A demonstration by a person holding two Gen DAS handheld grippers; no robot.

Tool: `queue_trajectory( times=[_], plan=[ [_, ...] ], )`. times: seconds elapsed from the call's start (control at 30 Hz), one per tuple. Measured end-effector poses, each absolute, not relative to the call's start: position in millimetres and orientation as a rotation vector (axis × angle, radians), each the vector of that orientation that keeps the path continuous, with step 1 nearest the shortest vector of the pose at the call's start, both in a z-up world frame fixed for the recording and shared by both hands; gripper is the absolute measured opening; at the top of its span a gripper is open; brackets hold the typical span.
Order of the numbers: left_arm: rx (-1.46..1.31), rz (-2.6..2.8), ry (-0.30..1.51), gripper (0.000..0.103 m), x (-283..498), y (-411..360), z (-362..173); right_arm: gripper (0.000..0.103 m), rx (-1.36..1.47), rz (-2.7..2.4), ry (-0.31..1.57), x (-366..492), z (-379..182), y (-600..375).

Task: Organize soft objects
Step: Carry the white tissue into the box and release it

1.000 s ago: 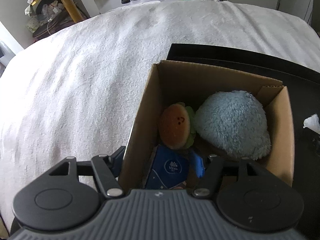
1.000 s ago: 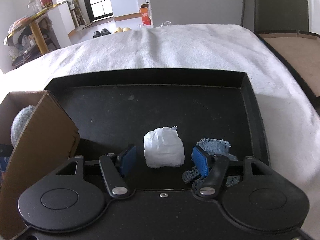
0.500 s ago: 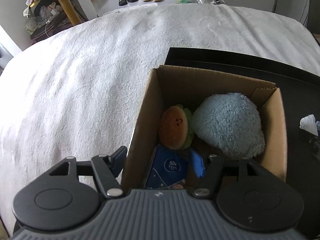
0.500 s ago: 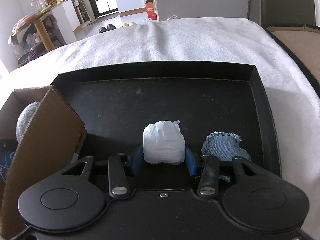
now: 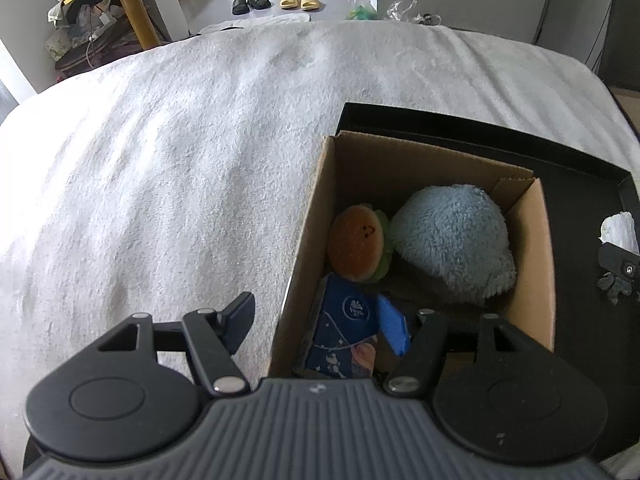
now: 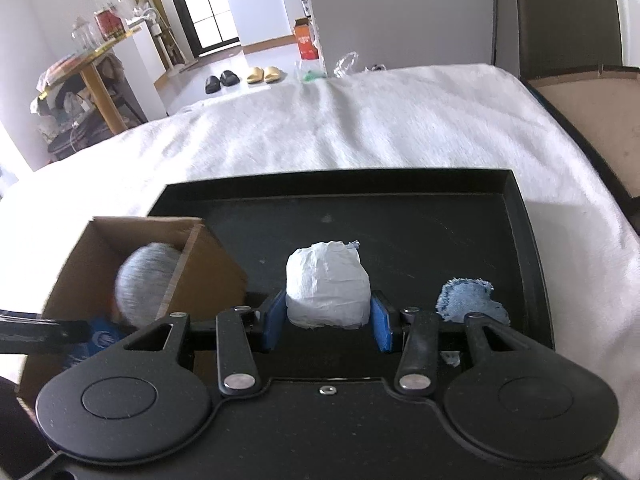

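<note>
My right gripper (image 6: 327, 324) is shut on a white crumpled paper wad (image 6: 327, 283) and holds it above the black tray (image 6: 524, 216). A scrap of blue denim (image 6: 470, 301) lies on the tray to the right. The cardboard box (image 5: 546, 248) stands on the tray's left part and holds a fluffy light-blue plush (image 5: 454, 246), a burger plush (image 5: 358, 238) and a blue tissue pack (image 5: 346, 332). My left gripper (image 5: 320, 324) is open, straddling the box's near left wall, one finger inside and one outside. The wad also shows in the left wrist view (image 5: 619, 229).
The tray sits on a white fuzzy blanket (image 5: 180, 160) covering the bed. A wooden table with clutter (image 6: 92, 76) and slippers (image 6: 244, 77) on the floor lie beyond the bed. A dark chair (image 6: 568, 20) stands at the far right.
My right gripper closed on the white wad and lifted it off the tray, shifting toward the box. My left gripper rose slightly and stayed open at the box wall.
</note>
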State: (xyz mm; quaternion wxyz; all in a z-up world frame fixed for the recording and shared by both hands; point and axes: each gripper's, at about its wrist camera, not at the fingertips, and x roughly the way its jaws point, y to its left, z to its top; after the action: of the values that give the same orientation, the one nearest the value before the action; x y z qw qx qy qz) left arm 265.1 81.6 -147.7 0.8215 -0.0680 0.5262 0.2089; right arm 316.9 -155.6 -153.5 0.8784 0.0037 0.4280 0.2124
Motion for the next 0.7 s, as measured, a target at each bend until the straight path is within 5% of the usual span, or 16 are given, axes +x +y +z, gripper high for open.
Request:
queue_trajectory(
  times=[0.7],
  plan=[
    [-0.26, 0.389, 1.065, 0.065, 231, 107, -134, 0.044, -0.02, 0.577, 0.841, 278, -105, -93]
  ],
)
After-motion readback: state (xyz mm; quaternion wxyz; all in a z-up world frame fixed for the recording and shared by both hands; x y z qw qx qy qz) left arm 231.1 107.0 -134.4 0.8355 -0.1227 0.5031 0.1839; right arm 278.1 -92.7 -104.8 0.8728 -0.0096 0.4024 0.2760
